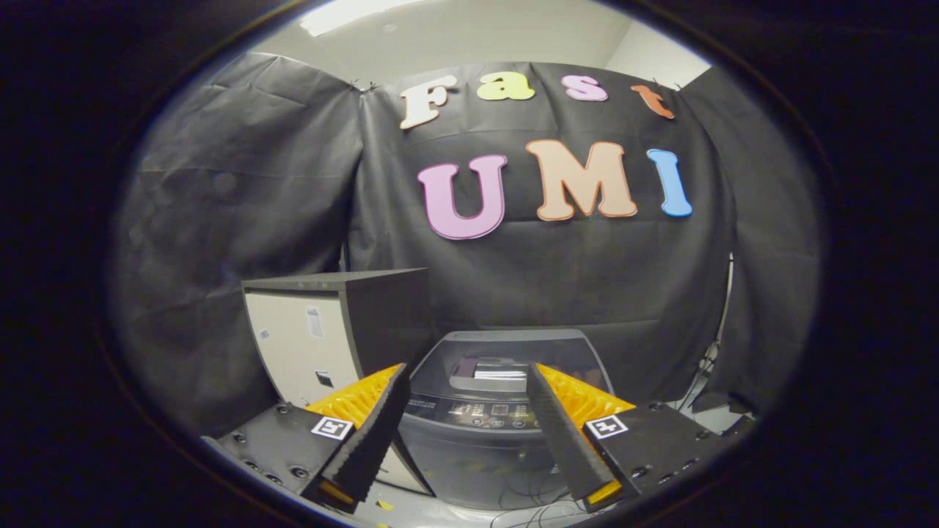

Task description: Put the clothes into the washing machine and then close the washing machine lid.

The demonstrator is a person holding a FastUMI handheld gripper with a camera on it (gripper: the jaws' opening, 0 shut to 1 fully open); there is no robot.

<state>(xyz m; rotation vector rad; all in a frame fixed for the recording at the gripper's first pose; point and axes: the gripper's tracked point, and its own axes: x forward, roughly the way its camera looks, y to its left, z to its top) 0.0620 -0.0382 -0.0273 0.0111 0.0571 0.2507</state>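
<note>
Smooth grey plastic makes up the washing machine [488, 433] that sits just ahead of your tongs [469, 381], framed in the gap between the two fingers. Your tongs are spread wide with nothing between them, their ribbed inner faces angled apart like a funnel. The machine's glossy translucent lid [513, 356] lies flat and closed, with a curved control panel [477, 412] in front of it. Beyond the left finger stands a boxy cabinet [323, 337] with a pale flat front and dark matte side. Thin cables [535, 510] trail on the floor below the machine. You see no clothes here.
</note>
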